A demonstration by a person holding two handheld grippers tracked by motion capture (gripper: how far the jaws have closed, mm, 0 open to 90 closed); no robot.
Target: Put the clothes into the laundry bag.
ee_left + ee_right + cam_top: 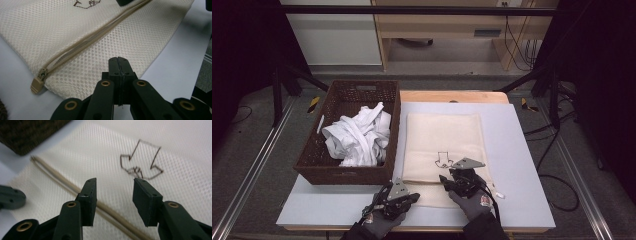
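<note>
A cream mesh bag (pixel 442 135) lies flat on the table mat, with a drawn arrow mark (pixel 140 161) on it. Its zipper (pixel 95 37) runs along the near edge and ends at a tan pull (pixel 37 85). My left gripper (pixel 414 196) hovers low at the bag's near left corner; its jaws (pixel 118 60) are pressed together with nothing between them. Over the bag's near edge, my right gripper (pixel 444 179) points down at the mesh. It (pixel 115 192) is open, and the zipper (pixel 57 175) passes under the gap between its pads.
A brown wicker basket (pixel 319 145) stands left of the bag, holding crumpled white cloth (pixel 359 135). Its corner (pixel 30 132) shows at the top left of the right gripper view. Bare grey mat (pixel 517 165) lies to the bag's right.
</note>
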